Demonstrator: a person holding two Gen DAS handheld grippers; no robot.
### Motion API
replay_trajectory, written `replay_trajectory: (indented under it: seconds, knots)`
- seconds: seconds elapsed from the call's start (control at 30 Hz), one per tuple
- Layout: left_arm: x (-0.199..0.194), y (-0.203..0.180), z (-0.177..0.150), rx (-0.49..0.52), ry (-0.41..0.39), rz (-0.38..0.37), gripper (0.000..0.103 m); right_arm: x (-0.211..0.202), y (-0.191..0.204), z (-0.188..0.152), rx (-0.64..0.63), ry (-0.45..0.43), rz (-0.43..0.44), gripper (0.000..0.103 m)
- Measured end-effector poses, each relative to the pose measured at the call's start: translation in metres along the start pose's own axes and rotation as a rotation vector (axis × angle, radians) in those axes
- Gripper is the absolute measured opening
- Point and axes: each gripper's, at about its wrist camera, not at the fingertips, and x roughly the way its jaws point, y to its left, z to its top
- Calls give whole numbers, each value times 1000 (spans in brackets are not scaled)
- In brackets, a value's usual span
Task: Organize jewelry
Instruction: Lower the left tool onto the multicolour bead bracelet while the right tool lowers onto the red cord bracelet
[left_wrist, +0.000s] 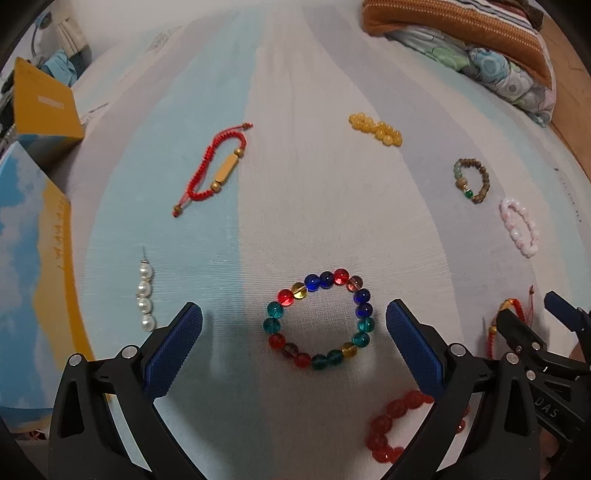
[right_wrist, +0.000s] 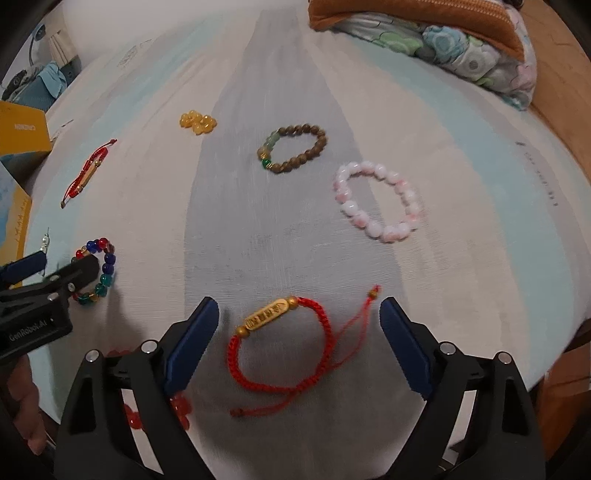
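Eight pieces lie scattered, none sorted; I hold both grippers, left gripper (left_wrist: 294, 325) over multicolour bracelet (left_wrist: 319, 320), right gripper (right_wrist: 299, 325) over red cord bracelet (right_wrist: 280, 347), jaws apart, empty.

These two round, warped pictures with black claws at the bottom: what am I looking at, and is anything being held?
Each picture comes from a wide-angle camera mounted on a hand-held tool with two blue-padded fingers; a person carries one in each hand. No robot arm is involved.

The left gripper hangs open around a multicoloured glass bead bracelet without touching it. The right gripper stands open around a red cord bracelet with a gold charm, pads clear of it.

Both hold nothing. Spread on the striped bedsheet are a second red cord bracelet, a pearl earring, yellow beads, a brown wooden bracelet, a pink bracelet and a red bead bracelet.
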Motion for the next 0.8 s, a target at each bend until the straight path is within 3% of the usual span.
replay_trajectory:
  seconds: [0.2,0.43,0.8]
  knots:
    - [14,-1,-2,9,28,-1,97,18,1,0,8,38,16,78]
    - [20,-3,-3,13,39,12,96,17,2,-2,9,36,15,60]
    - [15,-7,-12,37,23,4,77,14,4,-4,-26,41,39,43]
